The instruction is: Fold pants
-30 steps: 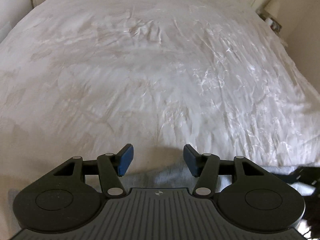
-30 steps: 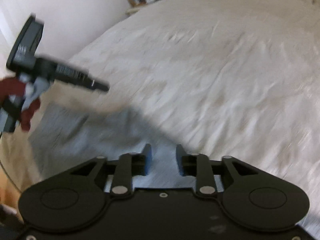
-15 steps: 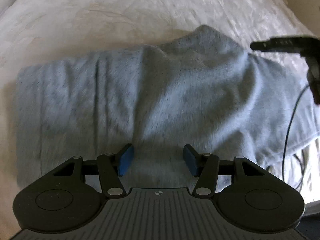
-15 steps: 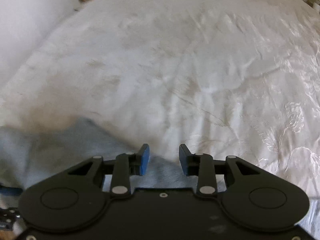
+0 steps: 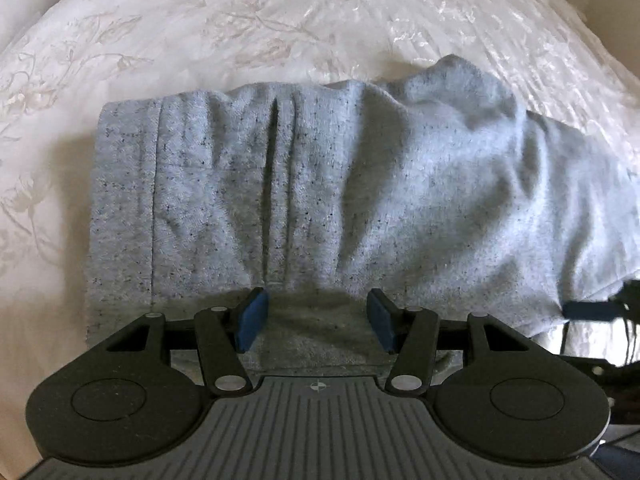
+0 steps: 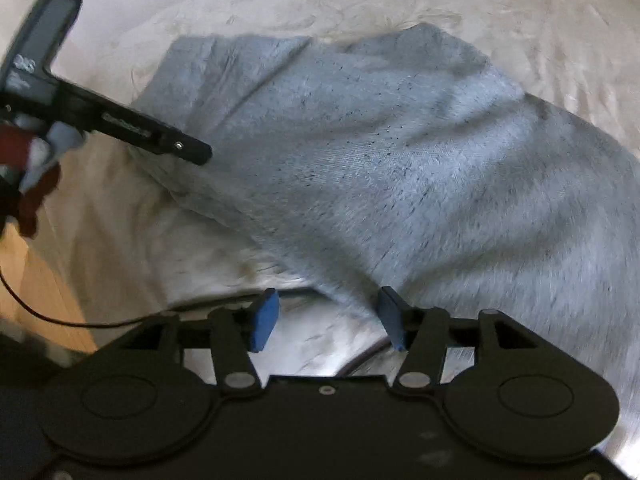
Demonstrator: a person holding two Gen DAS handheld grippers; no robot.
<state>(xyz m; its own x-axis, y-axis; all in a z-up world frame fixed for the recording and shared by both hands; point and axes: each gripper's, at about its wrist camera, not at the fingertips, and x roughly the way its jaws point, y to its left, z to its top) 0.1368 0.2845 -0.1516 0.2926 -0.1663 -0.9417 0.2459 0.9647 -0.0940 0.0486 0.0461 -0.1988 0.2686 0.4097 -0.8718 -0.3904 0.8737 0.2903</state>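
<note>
Grey speckled pants (image 5: 340, 184) lie crosswise on a white bedspread (image 5: 240, 20), their hemmed end at the left, with long wrinkles down the middle. My left gripper (image 5: 316, 320) is open and empty, hovering over the near edge of the pants. In the right wrist view the pants (image 6: 400, 152) spread from upper left to right. My right gripper (image 6: 328, 318) is open and empty above the near edge of the fabric. The left gripper also shows in the right wrist view (image 6: 156, 136), seen from the side at the left.
The white embossed bedspread (image 6: 520, 20) surrounds the pants. A wooden floor (image 6: 44, 280) and a black cable (image 6: 80, 322) show at the left past the bed edge. The tip of the right gripper (image 5: 592, 308) shows at the right in the left wrist view.
Both grippers have tilted down from the bare bedspread toward the pants. The right gripper's jaws have opened wider. The pants now fill both views.
</note>
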